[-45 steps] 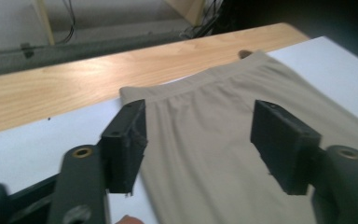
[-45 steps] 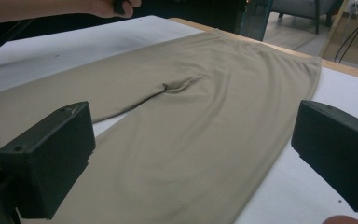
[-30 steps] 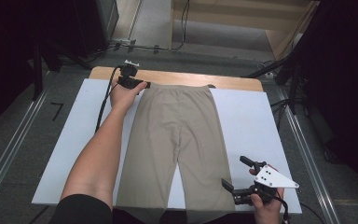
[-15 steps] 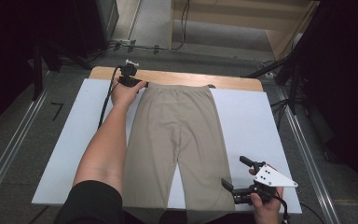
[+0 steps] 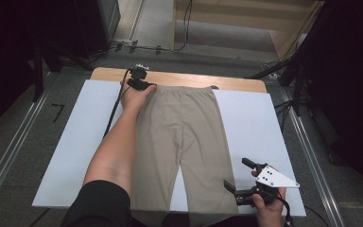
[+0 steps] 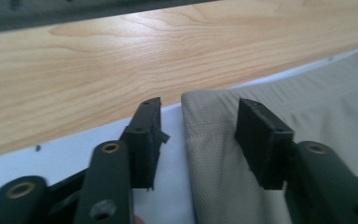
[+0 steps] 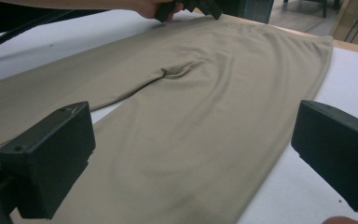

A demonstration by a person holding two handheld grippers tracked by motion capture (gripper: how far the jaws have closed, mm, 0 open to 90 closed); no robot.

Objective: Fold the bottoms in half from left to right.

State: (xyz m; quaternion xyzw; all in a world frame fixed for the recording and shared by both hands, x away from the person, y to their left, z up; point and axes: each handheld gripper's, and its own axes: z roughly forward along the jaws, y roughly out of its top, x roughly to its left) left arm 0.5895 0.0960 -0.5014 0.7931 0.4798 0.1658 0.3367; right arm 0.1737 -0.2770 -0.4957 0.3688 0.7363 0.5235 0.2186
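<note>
I noted the left gripper (image 6: 198, 135), jaws just opening, straddling the shorts' (image 5: 184, 137) waistband corner at the surface's far edge, unclamped; right gripper (image 5: 240, 176) wide.

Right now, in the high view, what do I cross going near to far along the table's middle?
Right gripper at the near hem, then the beige shorts, left gripper at the waistband corner, then the bare wooden table edge.

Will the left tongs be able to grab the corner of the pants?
Probably yes: the left tongs stand open astride the waistband corner of the pants, with nothing in between.
</note>
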